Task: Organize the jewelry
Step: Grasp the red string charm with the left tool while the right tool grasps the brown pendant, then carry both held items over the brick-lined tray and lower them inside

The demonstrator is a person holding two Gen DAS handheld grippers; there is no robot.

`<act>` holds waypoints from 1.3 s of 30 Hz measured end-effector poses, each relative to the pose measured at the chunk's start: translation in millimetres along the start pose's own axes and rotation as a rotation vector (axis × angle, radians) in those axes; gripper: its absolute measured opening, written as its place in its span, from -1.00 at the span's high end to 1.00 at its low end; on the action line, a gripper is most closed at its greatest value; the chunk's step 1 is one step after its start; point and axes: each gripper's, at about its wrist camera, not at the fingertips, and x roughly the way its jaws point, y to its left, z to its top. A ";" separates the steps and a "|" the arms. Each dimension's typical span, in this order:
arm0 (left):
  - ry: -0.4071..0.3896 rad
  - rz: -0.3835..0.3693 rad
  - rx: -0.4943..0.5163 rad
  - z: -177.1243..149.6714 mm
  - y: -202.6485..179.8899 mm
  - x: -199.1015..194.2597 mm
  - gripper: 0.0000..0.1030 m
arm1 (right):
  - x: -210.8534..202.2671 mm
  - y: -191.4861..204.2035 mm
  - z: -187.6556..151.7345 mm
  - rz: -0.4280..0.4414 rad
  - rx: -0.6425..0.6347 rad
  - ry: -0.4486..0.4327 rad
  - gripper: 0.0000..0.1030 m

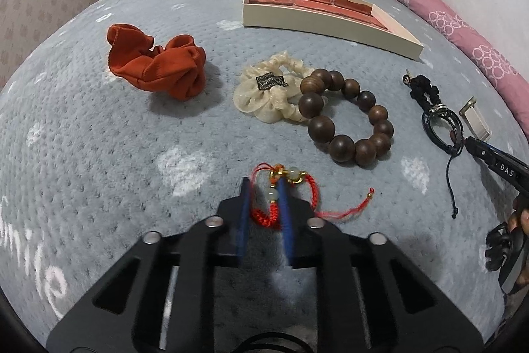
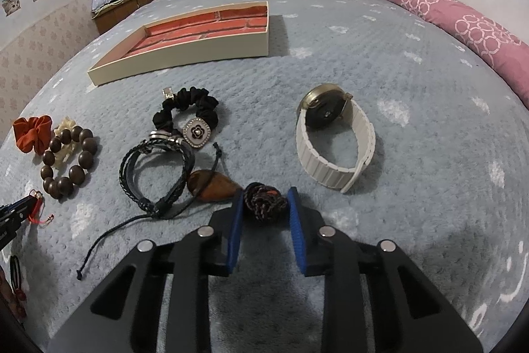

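Note:
My left gripper [image 1: 264, 186] is low over the grey blanket, shut on a red cord bracelet [image 1: 264, 215] with pale green beads and gold bits. Its tail trails right. The right wrist view shows that gripper [image 2: 10, 217] at the far left with the red cord at its tip. My right gripper [image 2: 265, 196] has its blue pads against both sides of a dark braided knot [image 2: 264, 204]. The knot is joined to a brown wooden teardrop pendant [image 2: 211, 184]. A cream tray [image 1: 324, 22] with a red brick-pattern lining lies farther up the bed.
On the blanket lie an orange scrunchie [image 1: 155, 65], a cream scrunchie [image 1: 261, 98], a wooden bead bracelet [image 1: 320, 128], black braided leather bracelets [image 2: 132, 161], a black scrunchie [image 2: 198, 108] with a flower charm and a white-strapped watch [image 2: 307, 154]. A pink bolster [image 2: 446, 12] lines the right edge.

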 end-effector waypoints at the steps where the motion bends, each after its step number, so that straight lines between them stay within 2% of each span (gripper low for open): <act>1: 0.000 -0.007 0.000 0.1 0.1 0.1 0.87 | 0.2 -0.4 0.0 0.001 0.000 0.000 0.49; 10: -0.018 -0.019 0.012 1.0 -0.9 -5.3 0.88 | -4.0 -1.3 -0.3 0.022 0.001 -0.018 0.53; 19: -0.096 -0.020 0.052 20.0 -6.5 -30.4 0.88 | -18.5 6.0 12.0 0.026 -0.045 -0.073 0.54; 31: -0.158 -0.059 0.062 84.5 -9.8 -41.4 0.88 | -22.0 14.4 56.8 0.018 -0.089 -0.106 0.54; 39: -0.185 -0.065 0.075 150.3 -22.9 -25.4 0.88 | -17.7 27.9 107.8 0.013 -0.118 -0.143 0.54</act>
